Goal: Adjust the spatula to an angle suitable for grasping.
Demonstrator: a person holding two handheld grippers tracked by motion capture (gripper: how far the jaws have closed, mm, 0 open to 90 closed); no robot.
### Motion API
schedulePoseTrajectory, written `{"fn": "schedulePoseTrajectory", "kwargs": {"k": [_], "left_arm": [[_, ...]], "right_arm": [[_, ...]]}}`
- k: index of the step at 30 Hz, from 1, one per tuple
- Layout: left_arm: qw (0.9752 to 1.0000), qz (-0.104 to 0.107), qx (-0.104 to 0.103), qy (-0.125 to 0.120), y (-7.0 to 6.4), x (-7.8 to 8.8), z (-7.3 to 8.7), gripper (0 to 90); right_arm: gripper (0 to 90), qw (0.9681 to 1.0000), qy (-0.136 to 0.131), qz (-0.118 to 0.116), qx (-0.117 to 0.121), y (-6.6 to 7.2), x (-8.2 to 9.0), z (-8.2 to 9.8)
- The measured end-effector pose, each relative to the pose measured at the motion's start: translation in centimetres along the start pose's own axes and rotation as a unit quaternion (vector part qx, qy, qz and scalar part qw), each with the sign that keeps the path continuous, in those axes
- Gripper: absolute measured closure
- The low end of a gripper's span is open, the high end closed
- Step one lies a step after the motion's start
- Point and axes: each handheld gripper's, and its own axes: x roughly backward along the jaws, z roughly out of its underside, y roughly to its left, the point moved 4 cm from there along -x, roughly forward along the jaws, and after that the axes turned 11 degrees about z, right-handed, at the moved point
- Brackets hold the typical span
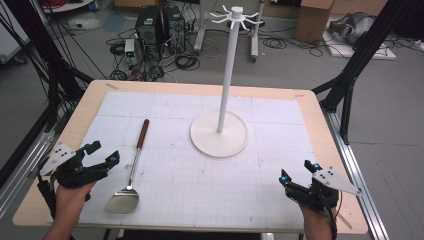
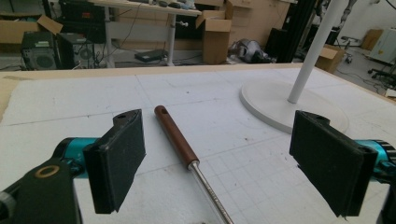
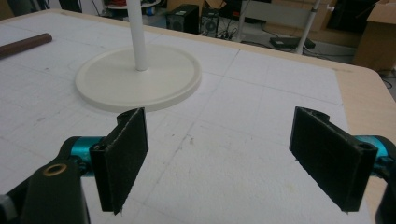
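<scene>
A metal spatula (image 1: 131, 170) with a brown wooden handle (image 2: 175, 136) lies on the white gridded mat, blade toward the near edge. A white hook stand (image 1: 226, 85) rises from a round base (image 3: 140, 79) at the mat's middle. My left gripper (image 1: 103, 153) hovers at the near left, just left of the spatula, jaws wide apart and empty. In the left gripper view the handle lies between and beyond its pads (image 2: 116, 158). My right gripper (image 1: 299, 171) is at the near right, open and empty, facing the stand's base.
The mat covers a wooden table (image 1: 85, 107) with black frame posts at both sides. Computer towers (image 1: 160, 25), cables and cardboard boxes (image 1: 312, 17) stand on the floor behind the table.
</scene>
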Motion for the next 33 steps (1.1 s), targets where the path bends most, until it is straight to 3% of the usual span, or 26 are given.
{"fn": "schedulePoseTrajectory", "kwargs": {"k": [6,10,11,12,13,17,18,19,20,21,22,23,26,28,29,33], "left_arm": [[1.0,-0.003,0.002,0.003,0.1,-0.1,0.1,22.1],[1.0,0.001,0.006,-0.002,0.1,-0.1,-0.1,25.9],[1.0,0.005,0.004,-0.001,0.0,-0.1,-0.1,25.9],[0.9997,0.025,-0.001,0.002,-0.3,-0.3,-0.1,27.3],[0.9997,0.025,-0.001,0.002,-0.3,-0.3,-0.1,29.6],[0.9979,0.059,-0.009,0.024,-1.2,-0.8,0.1,33.6],[0.9964,0.075,-0.017,0.035,-1.8,-0.8,0.1,37.2],[0.9964,0.075,-0.017,0.035,-1.8,-0.8,0.1,43.2],[0.9952,0.087,-0.02,0.041,-2.1,-0.8,0.2,43.2],[0.9939,0.095,-0.027,0.048,-2.5,-0.8,0.3,51.0],[0.9927,0.1,-0.031,0.059,-2.8,-0.9,0.4,64.3],[0.9915,0.103,-0.036,0.072,-3.0,-1.1,0.5,64.3],[0.9897,0.109,-0.041,0.084,-3.5,-1.6,0.7,77.9],[0.9883,0.108,-0.044,0.098,-3.8,-2.0,1.0,80.1],[0.9873,0.11,-0.043,0.106,-3.9,-2.2,1.1,85.6],[0.9832,0.114,-0.05,0.134,-4.5,-3.2,1.7,89.3]], "right_arm": [[18.4,0.9999,0.0,0.002,-0.012,-0.5,0.0,0.2],[18.4,1.0,0.002,0.002,-0.008,-0.4,0.2,0.2],[18.4,1.0,0.002,0.002,-0.008,-0.4,0.2,0.2],[18.4,1.0,0.002,0.003,-0.007,-0.4,0.4,0.2],[18.4,1.0,0.002,0.003,-0.007,-0.4,0.4,0.2],[18.7,1.0,0.006,-0.001,-0.001,0.2,0.3,0.1],[18.7,1.0,0.008,-0.001,0.001,0.4,0.3,0.0],[18.7,1.0,0.008,-0.001,0.001,0.4,0.3,0.0],[18.9,1.0,0.006,-0.002,0.006,0.5,0.4,0.0],[18.9,1.0,0.007,-0.002,0.007,0.7,0.6,-0.1],[18.9,1.0,0.002,0.0,0.006,0.9,0.8,-0.3],[18.9,1.0,0.002,0.0,0.006,0.9,0.8,-0.3],[19.1,1.0,0.007,-0.001,0.007,0.9,0.6,-0.2],[19.1,0.9999,0.008,-0.001,0.007,0.9,0.5,-0.1],[19.3,0.9999,0.012,-0.002,0.006,0.9,0.4,-0.1],[19.3,0.9999,0.011,-0.001,0.004,0.7,0.3,0.0]]}}
